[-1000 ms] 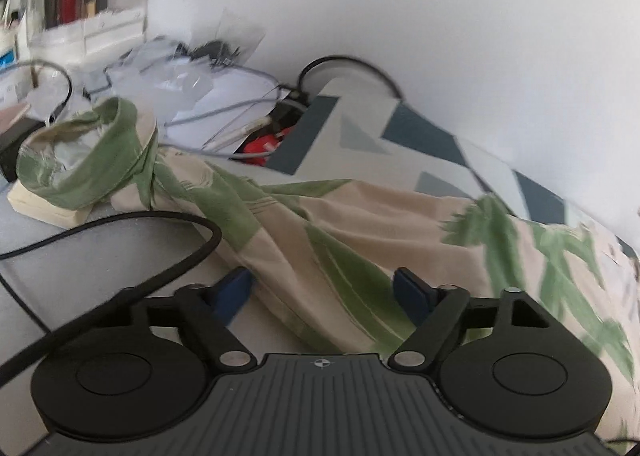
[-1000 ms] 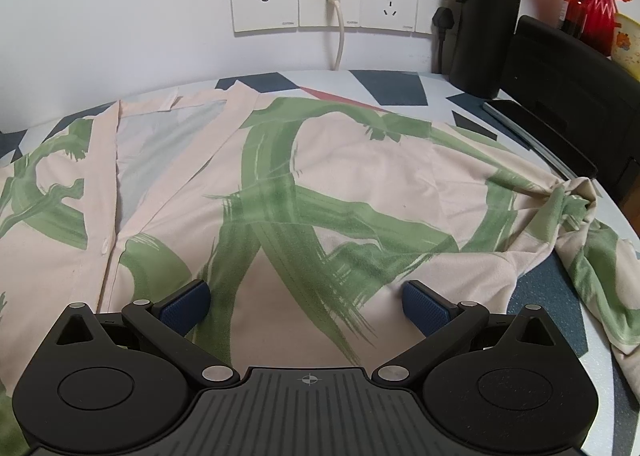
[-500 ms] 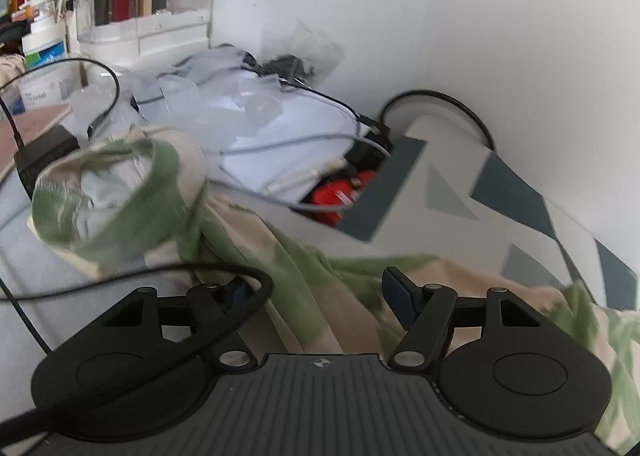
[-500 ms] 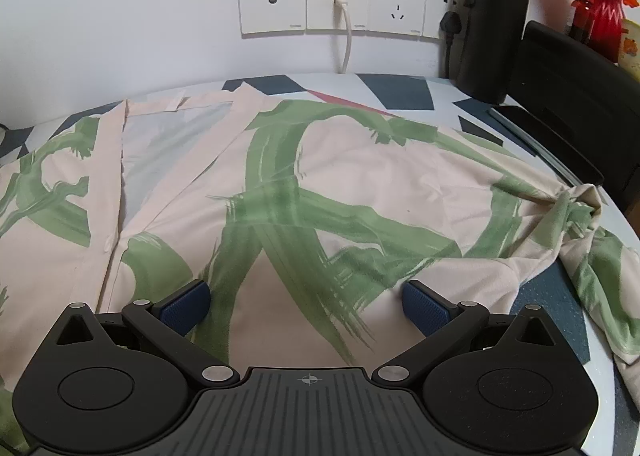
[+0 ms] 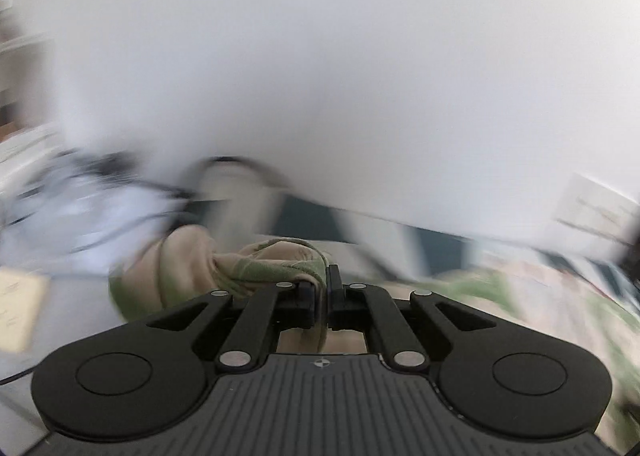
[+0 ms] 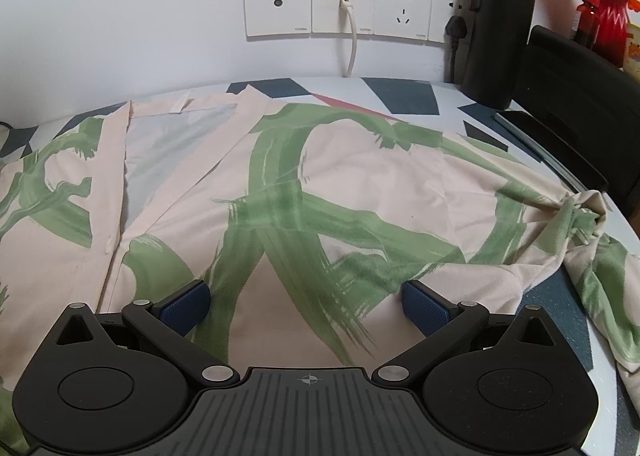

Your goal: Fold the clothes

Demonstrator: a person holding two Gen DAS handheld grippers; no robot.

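Shirt (image 6: 340,192), cream with green brush-stroke print, spread front-up across the patterned tabletop (image 6: 400,96), placket open, one sleeve (image 6: 592,232) bunched at the right edge. Left gripper (image 5: 322,288): jaws closed on a gathered fold of the fabric; view motion-blurred. Right gripper (image 6: 306,302): jaws wide, empty, over the hem area.

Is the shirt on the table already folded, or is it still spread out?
Mostly spread out. The shirt lies flat and open on the table, right sleeve crumpled. The left gripper is shut on a bunched end.
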